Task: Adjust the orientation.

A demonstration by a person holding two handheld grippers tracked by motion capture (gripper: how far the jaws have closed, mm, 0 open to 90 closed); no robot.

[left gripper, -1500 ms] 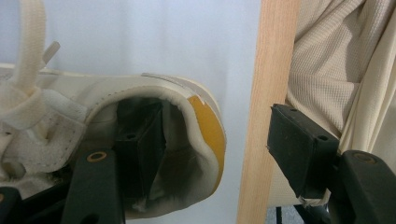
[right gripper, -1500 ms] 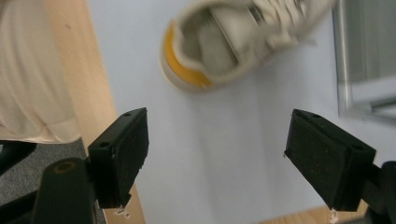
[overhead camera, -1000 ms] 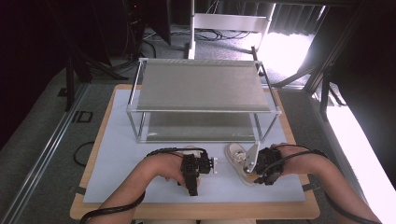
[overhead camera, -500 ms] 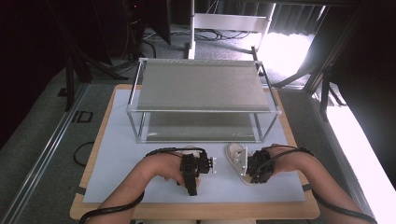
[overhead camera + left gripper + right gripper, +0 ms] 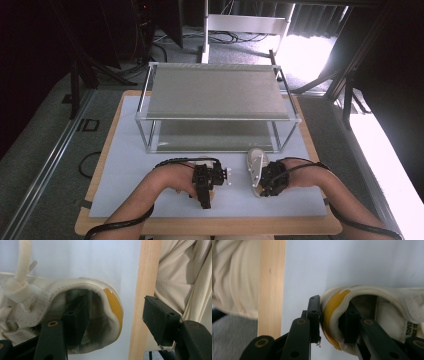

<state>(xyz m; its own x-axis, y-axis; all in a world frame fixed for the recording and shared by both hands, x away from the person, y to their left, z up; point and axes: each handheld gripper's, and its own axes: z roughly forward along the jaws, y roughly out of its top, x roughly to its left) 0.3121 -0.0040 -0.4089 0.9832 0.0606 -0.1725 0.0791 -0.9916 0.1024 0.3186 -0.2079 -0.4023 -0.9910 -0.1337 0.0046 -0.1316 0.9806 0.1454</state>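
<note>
Two cream-white shoes with yellow heel tabs lie on the white mat near the table's front edge. One jaw of my left gripper (image 5: pixel 115 307) sits inside the left shoe (image 5: pixel 82 287). The other stands clear outside its heel, so this gripper is open. My right gripper (image 5: pixel 332 305) has just been closing. One pad now presses the outside of the right shoe's (image 5: pixel 387 297) yellow heel tab and the other the inside of the collar. From above, the left gripper (image 5: pixel 205 185) covers its shoe, and the right gripper (image 5: pixel 270 181) sits at the near end of the right shoe (image 5: pixel 255 161).
A two-shelf metal rack (image 5: pixel 215 117) stands on the white mat (image 5: pixel 130 170) just behind the shoes. The table's wooden front edge (image 5: pixel 145 277) runs close to both grippers, with the person's cream clothing (image 5: pixel 180 270) beyond it.
The right hand has shifted left and down onto the right shoe's heel, and its jaws have closed on it. The left hand has stayed put.
</note>
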